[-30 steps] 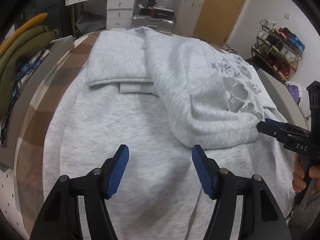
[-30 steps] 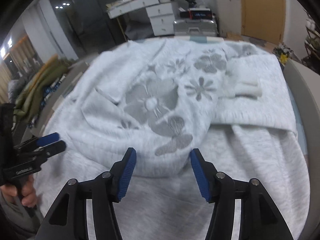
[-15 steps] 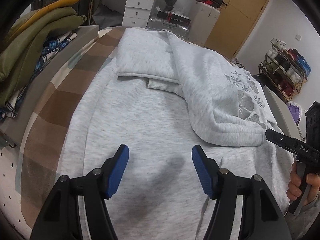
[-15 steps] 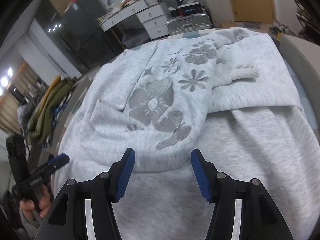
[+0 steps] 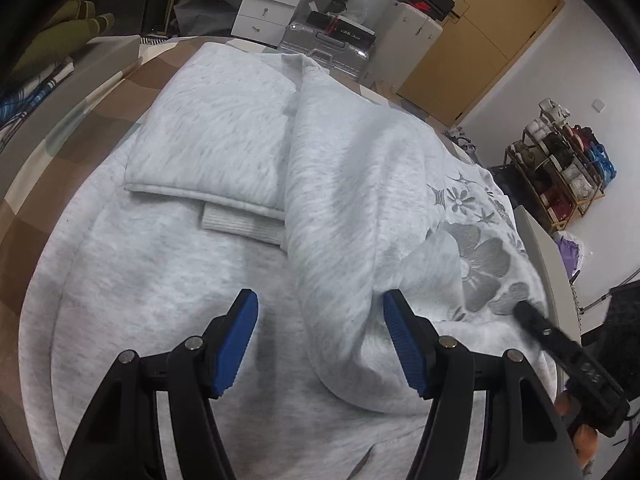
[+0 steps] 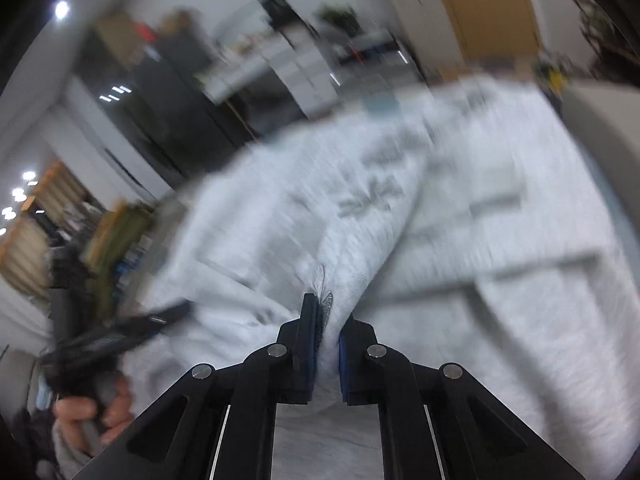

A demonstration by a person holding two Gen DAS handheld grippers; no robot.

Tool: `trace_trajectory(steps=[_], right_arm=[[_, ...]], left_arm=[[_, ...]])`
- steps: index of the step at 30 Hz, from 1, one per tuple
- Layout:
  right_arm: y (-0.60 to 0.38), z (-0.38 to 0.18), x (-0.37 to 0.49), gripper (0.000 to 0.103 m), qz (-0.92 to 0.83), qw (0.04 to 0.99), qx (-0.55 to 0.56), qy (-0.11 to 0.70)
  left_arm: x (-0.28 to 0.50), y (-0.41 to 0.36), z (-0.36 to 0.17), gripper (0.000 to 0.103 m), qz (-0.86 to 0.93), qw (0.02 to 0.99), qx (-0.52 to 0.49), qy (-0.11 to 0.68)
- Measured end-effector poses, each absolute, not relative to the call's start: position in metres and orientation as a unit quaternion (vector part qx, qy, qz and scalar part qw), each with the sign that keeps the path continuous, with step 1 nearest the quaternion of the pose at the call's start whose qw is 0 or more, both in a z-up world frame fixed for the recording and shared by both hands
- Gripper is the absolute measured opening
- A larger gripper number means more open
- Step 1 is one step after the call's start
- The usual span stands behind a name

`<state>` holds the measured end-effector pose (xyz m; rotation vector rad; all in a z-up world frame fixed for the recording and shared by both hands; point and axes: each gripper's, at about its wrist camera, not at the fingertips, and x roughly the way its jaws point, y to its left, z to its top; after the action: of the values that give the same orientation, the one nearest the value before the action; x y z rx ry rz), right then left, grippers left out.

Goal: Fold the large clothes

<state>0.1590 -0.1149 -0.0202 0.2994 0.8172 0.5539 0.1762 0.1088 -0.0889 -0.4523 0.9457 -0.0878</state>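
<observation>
A large light grey sweatshirt (image 5: 224, 148) with silver flower print (image 5: 480, 264) lies partly folded on the bed. Its folded-over edge (image 5: 344, 320) bulges between my left gripper's fingers. My left gripper (image 5: 320, 340) is open, low over the cloth, with the fold's edge against its right pad (image 5: 404, 344). My right gripper (image 6: 326, 336) is shut on a pinch of the sweatshirt's printed fold (image 6: 332, 300); that view is motion-blurred. The right gripper also shows in the left wrist view (image 5: 560, 352), at the fold's right end.
A brown checked bed cover (image 5: 92, 120) shows at the left. Folded green clothes (image 5: 72, 32) lie at the far left. White drawers (image 5: 268, 4), a silver suitcase (image 5: 328, 44), a wooden door (image 5: 492, 36) and a shoe rack (image 5: 560, 168) stand beyond the bed.
My right gripper has closed on the printed fold and is moving fast. My left gripper has moved forward and right, up to the fold's edge.
</observation>
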Motion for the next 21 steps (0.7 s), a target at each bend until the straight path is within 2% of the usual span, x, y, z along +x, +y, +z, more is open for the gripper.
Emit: trace_trajectory(steps=[2, 7, 14, 21], right_arm=[[-0.118, -0.007, 0.158, 0.008, 0.244, 0.889, 0.117, 0.369], [-0.111, -0.043, 0.178, 0.017, 0.196, 0.854, 0.096, 0.473], [-0.116, -0.034, 0.163, 0.047, 0.187, 0.855, 0.109, 0.471], [-0.123, -0.006, 0.134, 0.064, 0.163, 0.868, 0.121, 0.453]], left_arm=[[0.174, 0.106, -0.088, 0.06, -0.051, 0.868, -0.212, 0.446], [0.156, 0.108, -0.083, 0.06, -0.029, 0.881, -0.195, 0.431], [0.121, 0.125, -0.075, 0.06, -0.013, 0.892, -0.199, 0.407], [0.094, 0.114, -0.051, 0.06, -0.012, 0.904, -0.193, 0.382]])
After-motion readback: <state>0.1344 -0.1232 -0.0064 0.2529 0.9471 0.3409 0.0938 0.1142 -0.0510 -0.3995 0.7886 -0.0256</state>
